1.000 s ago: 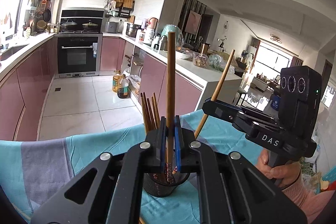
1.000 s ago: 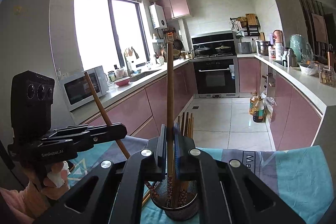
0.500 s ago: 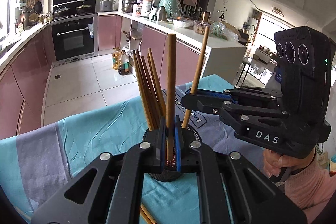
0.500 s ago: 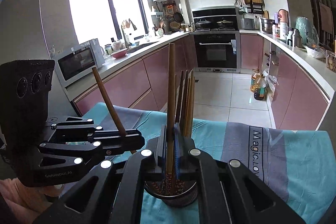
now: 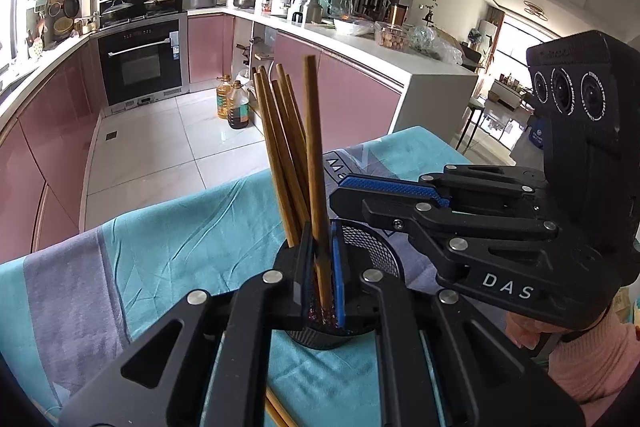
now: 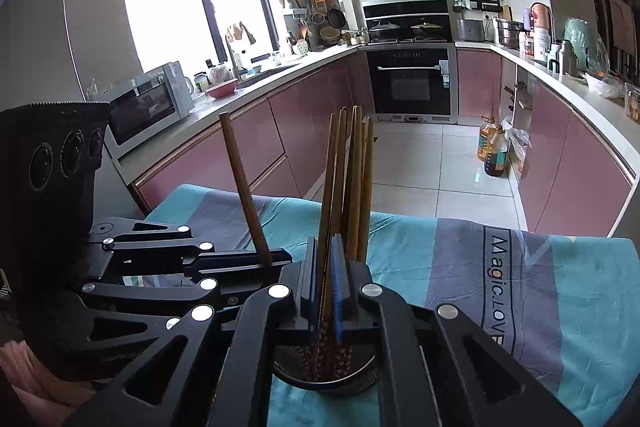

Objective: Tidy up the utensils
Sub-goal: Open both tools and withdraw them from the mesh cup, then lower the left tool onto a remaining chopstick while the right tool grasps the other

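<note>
Two grippers, each clamped on one chopstick. Left gripper [image 5: 320, 275]: jaws pinch a wooden chopstick [image 5: 316, 163], near upright, patterned lower end down inside the black mesh cup [image 5: 376, 251]. Right gripper [image 6: 326, 287]: jaws closed on another chopstick [image 6: 325, 227], tip also in the cup. Approx five more chopsticks [image 5: 280, 147] stand in it, leaning toward 11 o'clock. Cup sits on teal/grey cloth [image 5: 168, 247]; right gripper shows at 3 o'clock in left view.

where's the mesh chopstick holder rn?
The black mesh holder stands on the teal cloth just ahead of the left gripper; the right gripper hangs above its rim too.
</note>
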